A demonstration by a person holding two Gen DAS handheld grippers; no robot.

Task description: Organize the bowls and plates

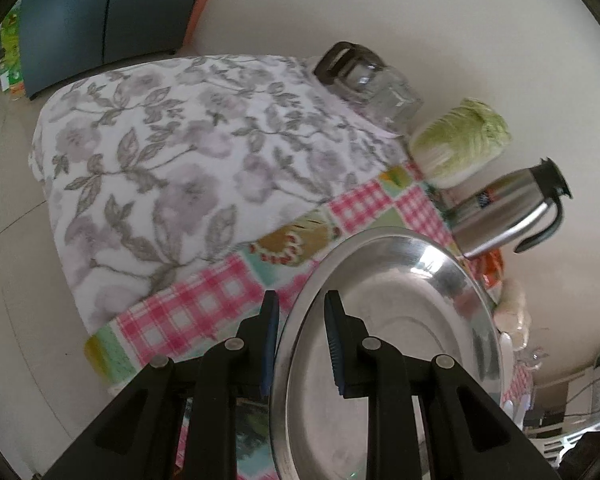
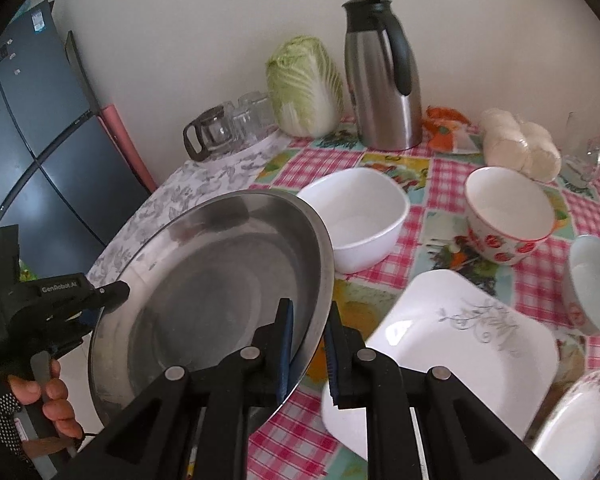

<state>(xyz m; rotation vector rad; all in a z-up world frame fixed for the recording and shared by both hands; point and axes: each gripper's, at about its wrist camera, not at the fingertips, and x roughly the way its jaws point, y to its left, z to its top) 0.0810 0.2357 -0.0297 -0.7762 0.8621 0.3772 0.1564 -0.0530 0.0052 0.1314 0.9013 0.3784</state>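
Straddling opposite rims of the round stainless-steel plate (image 2: 204,280), the left gripper (image 2: 112,294) and right gripper (image 2: 310,344) held it tilted above the checked tablecloth (image 2: 420,196); whether either clamped it, I could not tell. Rightward, the white bowl (image 2: 356,220), strawberry-patterned bowl (image 2: 508,220) and square white plate (image 2: 460,344) lay scattered, so sorting looked barely begun.

Lighting: soft, even daylight, moderately bright; source not visible. Shadows faint. Glare: bright specular streak on steel plate (image 1: 380,344) rim, left wrist view. Heavy fisheye bending w/ black vignette at corners, both views. Floral cloth (image 1: 188,168) soft, slightly motion-blurred; glass jug (image 2: 210,134) smeared in right wrist view.
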